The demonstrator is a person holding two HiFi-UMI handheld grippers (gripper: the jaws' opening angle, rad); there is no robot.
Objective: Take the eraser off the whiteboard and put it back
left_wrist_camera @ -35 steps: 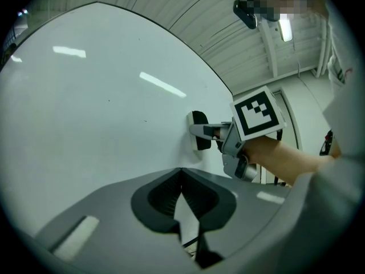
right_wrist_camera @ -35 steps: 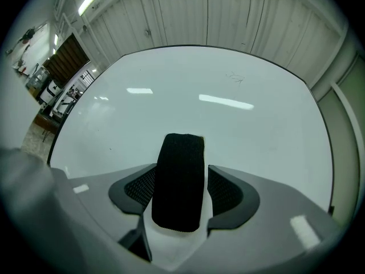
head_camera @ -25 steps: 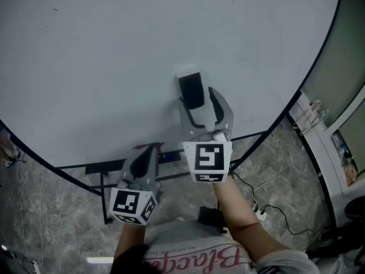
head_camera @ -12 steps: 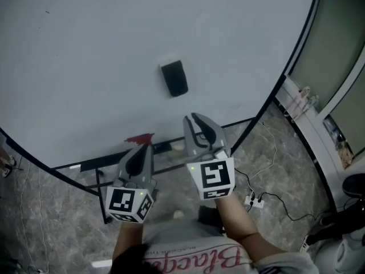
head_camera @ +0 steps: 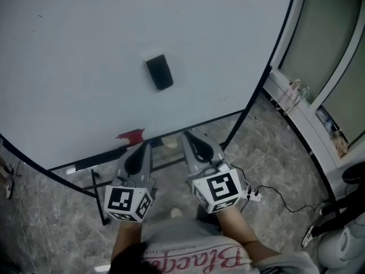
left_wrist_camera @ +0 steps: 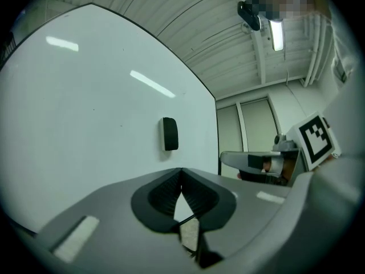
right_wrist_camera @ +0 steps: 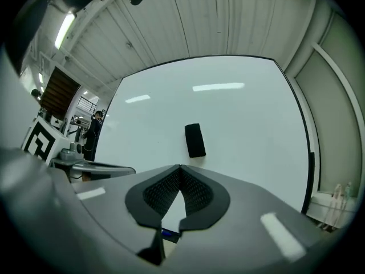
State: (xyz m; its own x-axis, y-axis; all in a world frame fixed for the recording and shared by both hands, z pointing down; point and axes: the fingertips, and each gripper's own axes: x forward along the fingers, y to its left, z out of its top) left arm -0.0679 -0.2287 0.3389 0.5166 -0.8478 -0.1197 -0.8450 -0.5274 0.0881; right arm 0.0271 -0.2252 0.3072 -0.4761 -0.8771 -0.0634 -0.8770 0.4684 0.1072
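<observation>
- The eraser [head_camera: 159, 72] is a small dark block stuck flat to the whiteboard [head_camera: 74, 44]. It sits in the board's lower middle, above the bottom edge and well in from the right frame, with its long side running roughly up and down.
- The right claw [head_camera: 189, 136] is pinched fully together with nothing between its pads. It points at the whiteboard from below the bottom edge, well apart from the eraser.
- The left claw [head_camera: 138, 148] is also pressed shut and empty. It hangs just off the whiteboard's bottom edge, beside the right one.
- With the eraser on the whiteboard and both claws clear of it, the task looks finished or not yet begun; these views cannot say which.
- The eraser is probably light, since it holds itself on an upright board. That suggests a magnet, so expect a small tug as it comes free.
- It likely has a stiff back and a soft felt face, so the face may squash while the back should take a firm pinch.
- The best hold is across the two long narrow sides, near the middle, with the claw opened a little wider than the block.
- Smooth sides could slip, so tipping one edge off the whiteboard first should ease the pull.
</observation>
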